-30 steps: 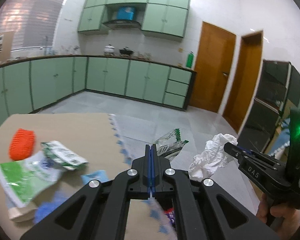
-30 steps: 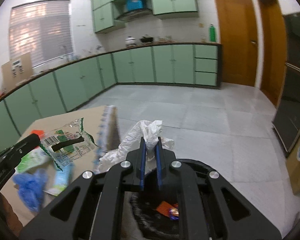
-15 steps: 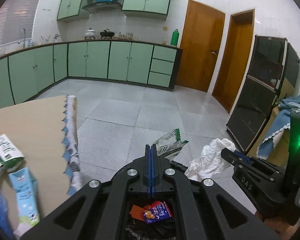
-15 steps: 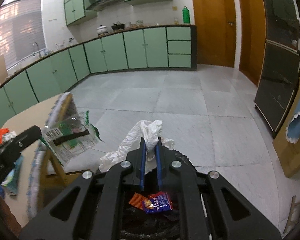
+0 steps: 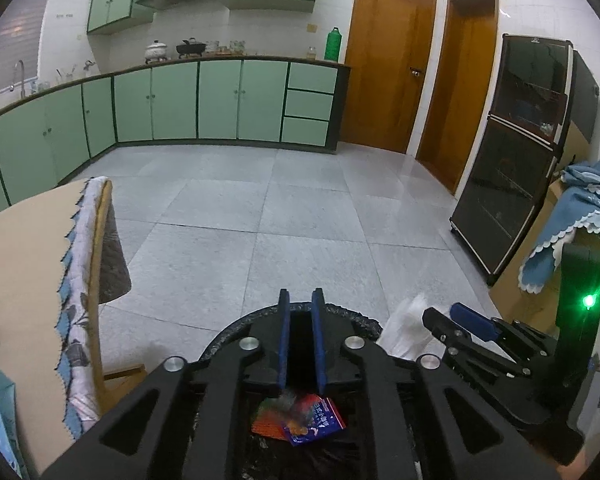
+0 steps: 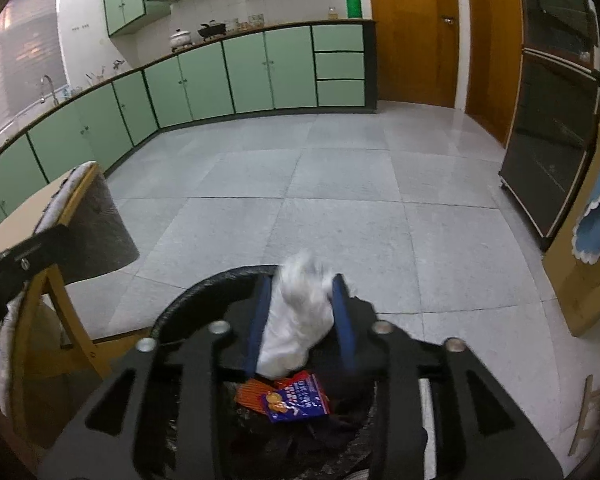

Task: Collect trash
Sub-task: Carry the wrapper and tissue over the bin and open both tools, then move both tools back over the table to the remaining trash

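Both grippers are hovering over the black-lined trash bin (image 6: 204,292), where a red-and-blue snack wrapper (image 6: 296,398) is lying at six o'clock. The right gripper (image 6: 300,312) is standing parted, the crumpled white tissue (image 6: 300,320) sitting loosely between its fingers. The left gripper (image 5: 300,336) is gaping slightly, holding nothing, at nine o'clock of it.

Green cabinets (image 5: 220,100), wooden doors (image 5: 388,64), a dark appliance (image 5: 516,160), tiled floor (image 5: 300,208).

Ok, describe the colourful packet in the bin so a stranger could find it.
Find the black-lined trash bin on the tiled floor beside the table. Down inside, under the white crumpled tissue, lies the snack wrapper: red and blue, the only bright thing against the black liner.
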Tool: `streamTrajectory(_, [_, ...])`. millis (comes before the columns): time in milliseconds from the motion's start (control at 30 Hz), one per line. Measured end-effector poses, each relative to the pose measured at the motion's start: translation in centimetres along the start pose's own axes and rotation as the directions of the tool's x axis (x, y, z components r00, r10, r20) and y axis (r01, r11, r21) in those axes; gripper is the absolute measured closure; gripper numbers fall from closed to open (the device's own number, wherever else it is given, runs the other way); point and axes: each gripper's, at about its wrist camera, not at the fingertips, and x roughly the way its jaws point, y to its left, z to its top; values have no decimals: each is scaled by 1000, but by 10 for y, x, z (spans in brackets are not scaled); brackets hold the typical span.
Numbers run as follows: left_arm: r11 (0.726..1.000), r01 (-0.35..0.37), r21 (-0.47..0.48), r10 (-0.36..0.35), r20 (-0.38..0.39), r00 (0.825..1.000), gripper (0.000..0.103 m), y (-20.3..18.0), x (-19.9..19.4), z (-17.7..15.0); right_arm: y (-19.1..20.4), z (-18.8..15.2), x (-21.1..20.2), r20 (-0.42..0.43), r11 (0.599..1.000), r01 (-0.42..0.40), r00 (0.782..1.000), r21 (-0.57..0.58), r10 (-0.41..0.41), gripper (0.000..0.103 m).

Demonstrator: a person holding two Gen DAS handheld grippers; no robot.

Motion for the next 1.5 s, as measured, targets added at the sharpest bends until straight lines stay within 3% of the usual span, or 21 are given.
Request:
streamTrajectory(133, [1000,-2,-7,2,19,1000,83,4,-7,6,-6,0,-1,11,1000,13,1000,10,-13,48])
streamTrajectory(333, [999,-25,-29,27,92,995,48,19,-51,18,-3,5,-22,71,998,38,997,40,-41,17])
streamTrajectory(500, [996,-69,-50,75,148,986,29,37,-95,19,16,10,-58,135,999,27,990,24,-30,8])
streamTrajectory(700, [984,-158,-85,172,187,967,24,67,-154,2,47,9,-104,194,999,-48,980,24,42,5])
streamTrajectory(900, [952,-288,-108,305,220,927,21,89,-208,-28,89,-3,-141,227,994,-110,968,-3,108,5])
streamTrajectory(1033, [918,-368,-147,392,198,898,21,110,-233,-60,118,-14,-157,248,989,-136,957,-63,148,5])
streamTrajectory(1200, [892,-418,-173,443,146,884,21,132,-241,-91,152,-25,-169,255,975,-183,944,-125,210,5])
streamTrajectory(1500, [874,-440,-206,462,75,883,21,150,-234,-139,189,-43,-176,230,955,-247,932,-165,281,6])
